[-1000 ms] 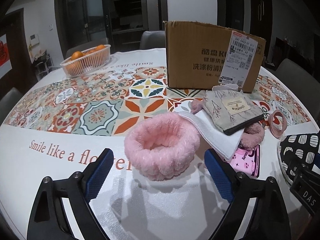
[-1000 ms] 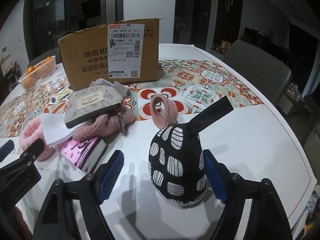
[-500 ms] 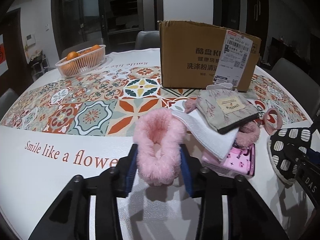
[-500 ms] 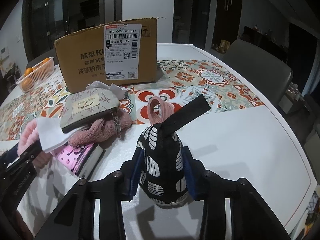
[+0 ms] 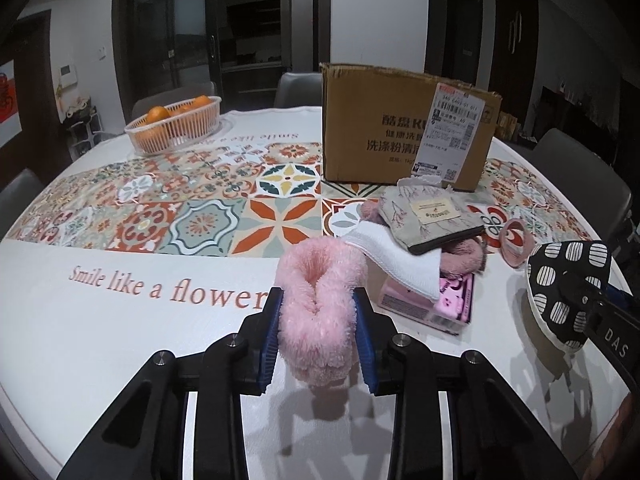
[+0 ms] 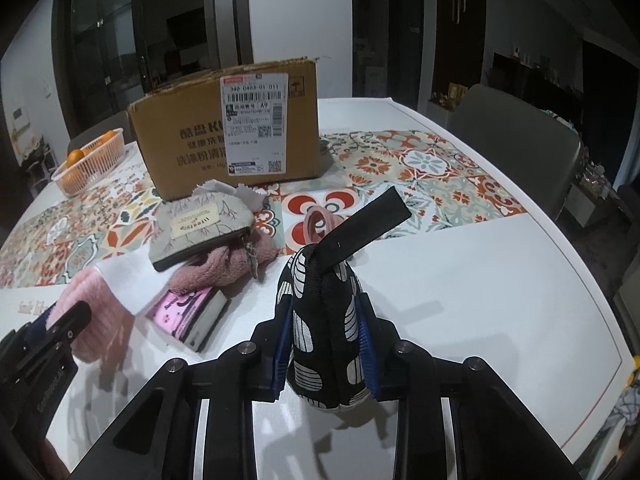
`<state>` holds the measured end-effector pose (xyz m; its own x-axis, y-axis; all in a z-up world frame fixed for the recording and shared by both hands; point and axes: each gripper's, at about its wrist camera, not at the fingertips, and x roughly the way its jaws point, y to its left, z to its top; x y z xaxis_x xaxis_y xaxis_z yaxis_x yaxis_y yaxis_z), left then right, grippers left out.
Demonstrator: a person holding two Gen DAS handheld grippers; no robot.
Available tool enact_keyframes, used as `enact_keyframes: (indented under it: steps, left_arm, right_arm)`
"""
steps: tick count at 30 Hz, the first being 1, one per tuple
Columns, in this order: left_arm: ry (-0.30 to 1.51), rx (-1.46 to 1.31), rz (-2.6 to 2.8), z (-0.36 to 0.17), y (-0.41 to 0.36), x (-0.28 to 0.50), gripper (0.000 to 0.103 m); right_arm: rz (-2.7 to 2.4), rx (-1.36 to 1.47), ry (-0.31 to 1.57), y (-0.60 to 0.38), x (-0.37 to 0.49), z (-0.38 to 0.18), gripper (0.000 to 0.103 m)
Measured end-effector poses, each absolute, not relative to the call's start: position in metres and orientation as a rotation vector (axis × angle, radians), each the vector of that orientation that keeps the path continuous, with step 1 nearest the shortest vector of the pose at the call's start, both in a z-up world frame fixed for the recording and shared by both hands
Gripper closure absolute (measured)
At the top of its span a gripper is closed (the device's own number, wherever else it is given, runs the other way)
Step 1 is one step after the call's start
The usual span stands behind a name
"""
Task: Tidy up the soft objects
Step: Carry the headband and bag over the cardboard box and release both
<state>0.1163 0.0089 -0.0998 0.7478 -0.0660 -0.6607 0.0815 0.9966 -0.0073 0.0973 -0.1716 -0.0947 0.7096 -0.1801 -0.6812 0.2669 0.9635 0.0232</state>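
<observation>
we are holding two soft things at once, and the coming move is turning on the cardboard box (image 5: 404, 128), which is standing straight ahead at the far side of the pile, past both tools. our left tool (image 5: 318, 330) is squeezing the pink fluffy band (image 5: 320, 300) between its blue pads, the band's long axis running away from us toward the box, just above the bench (image 5: 100, 320). our right tool (image 6: 325, 350) is clamped on the black spotted mitt (image 6: 322, 320), standing upright with its strap (image 6: 362, 220) tilting toward the box; this one looks the nearer to it. a second ago both tools were wide apart with the band round and the mitt untouched; now both are pinching flat, and the band is lifting.
</observation>
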Motion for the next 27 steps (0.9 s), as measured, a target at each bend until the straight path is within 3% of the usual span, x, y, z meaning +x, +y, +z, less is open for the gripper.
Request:
enact_keyframes:
  steps: [13,27]
  left_arm:
    - [0.596,0.014,-0.103,-0.047,0.015,0.075,0.069]
    - [0.488,-0.003,-0.172,0.0,0.007,0.091,0.069]
  right_arm:
    - [-0.209,0.13,0.639,-0.167,0.066,-0.058,0.072]
    - [-0.148,0.134,0.491,-0.162,0.069,-0.007,0.072]
